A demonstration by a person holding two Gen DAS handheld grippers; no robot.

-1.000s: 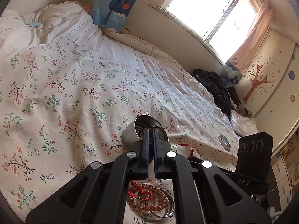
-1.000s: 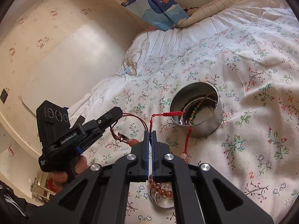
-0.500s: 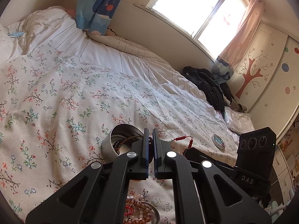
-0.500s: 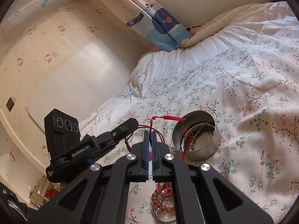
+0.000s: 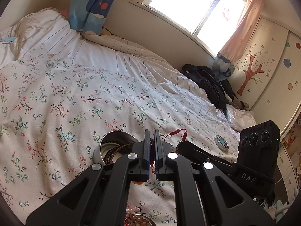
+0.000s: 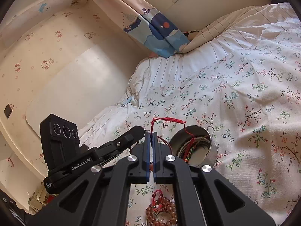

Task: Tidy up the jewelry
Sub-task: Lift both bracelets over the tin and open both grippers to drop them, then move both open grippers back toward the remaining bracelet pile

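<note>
A red cord bracelet [image 6: 170,121] hangs between both grippers above the floral bedspread. My right gripper [image 6: 150,134] is shut on one part of its cord. My left gripper [image 5: 151,132] is shut on another part; its red loop [image 5: 176,132] shows past the fingers. One end of the cord trails into a round metal tin [image 6: 195,146], also in the left wrist view [image 5: 114,146], which holds several beaded bracelets. A brown bead bracelet [image 6: 161,209] and bangles lie on the bed below the grippers.
The floral bedspread [image 5: 65,98] covers the bed. A small round lid [image 5: 222,144] lies to the right of the tin. Dark clothes [image 5: 207,82] are heaped at the bed's far side by the wall. A blue curtain [image 6: 158,35] hangs near the pillows.
Both grippers have risen with the red cord held between them, so the tin and the bead pile sit lower and smaller in view. Both stay shut.
</note>
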